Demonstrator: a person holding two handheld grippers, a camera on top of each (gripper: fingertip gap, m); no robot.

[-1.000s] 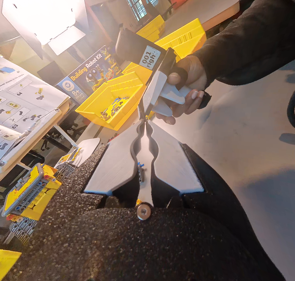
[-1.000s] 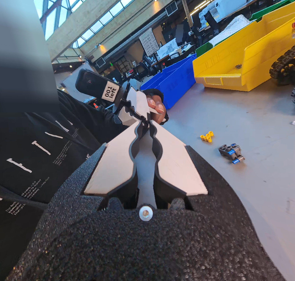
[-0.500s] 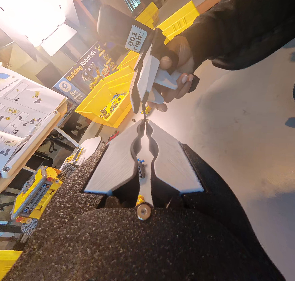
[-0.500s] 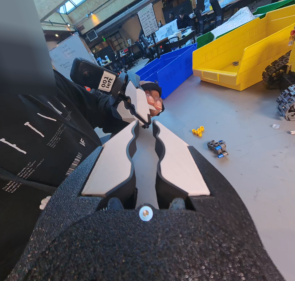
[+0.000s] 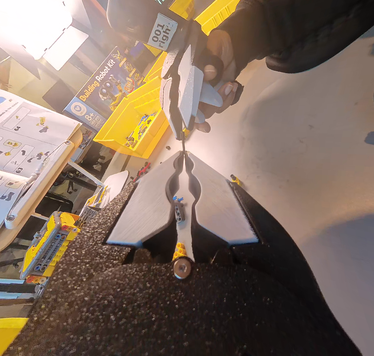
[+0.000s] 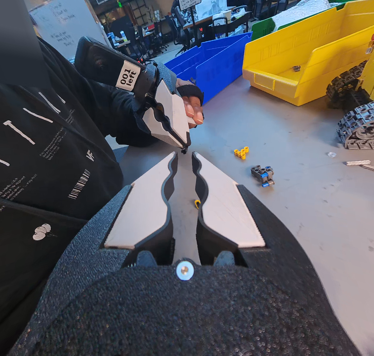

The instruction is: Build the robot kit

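My left gripper (image 5: 183, 151) fingers clamped on small black pin (image 5: 183, 145), right gripper (image 6: 184, 153) fingers apart, tips facing above grey tabletop (image 6: 283, 215).

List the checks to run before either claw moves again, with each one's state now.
1. Left claw shut on the black pin: ok, the pin sticks out of its closed tips.
2. Right claw open: ok, its tips stand apart.
3. Right claw free of the pin: cannot tell; the pin sits just ahead of the gap.
4. Table bare under the right claw: not ok, a small yellow piece lies between its fingers.
5. Yellow connector and grey piece with blue pins out of the way: ok, both lie off to the side.
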